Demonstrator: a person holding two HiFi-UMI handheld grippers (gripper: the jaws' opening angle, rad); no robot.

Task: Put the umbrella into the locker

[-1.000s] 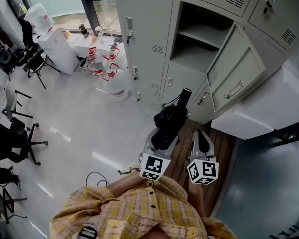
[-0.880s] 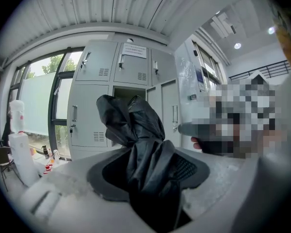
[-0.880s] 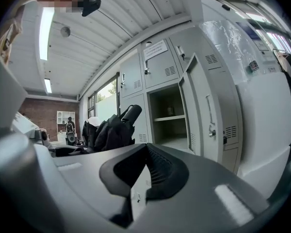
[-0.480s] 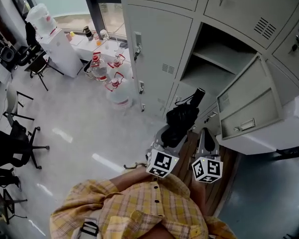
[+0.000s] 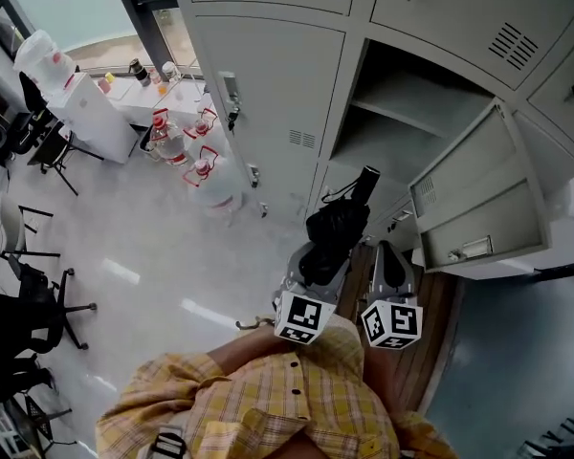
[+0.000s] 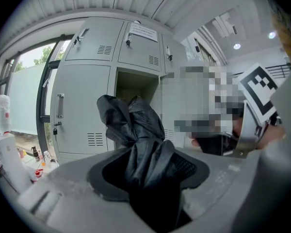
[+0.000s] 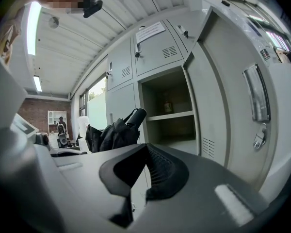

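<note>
- My left gripper [image 5: 316, 259] has its jaws shut tight on the black umbrella [image 5: 333, 232]. The folded cloth fills the gap between them.
- The umbrella is out in front of the locker [image 5: 349, 151], not in it. Its handle [image 5: 364, 182] points up at the open box.
- My right gripper [image 5: 387, 253] holds nothing. Its jaws are closed together, just beside the umbrella.
- The locker door [image 5: 478, 194] hangs wide open on the right. Inside there is one shelf [image 7: 170, 115].
- A small thing [image 7: 168, 106] stands at the back on that shelf. I cannot tell what it is.
- A white paper note [image 6: 144, 31] is stuck on the door above the open box. The print is too small to read.
- Each gripper has a cube with black and white squares on it [image 5: 299, 316].
- Big water bottles [image 5: 209, 178] with red tops stand on the floor to the left.
</note>
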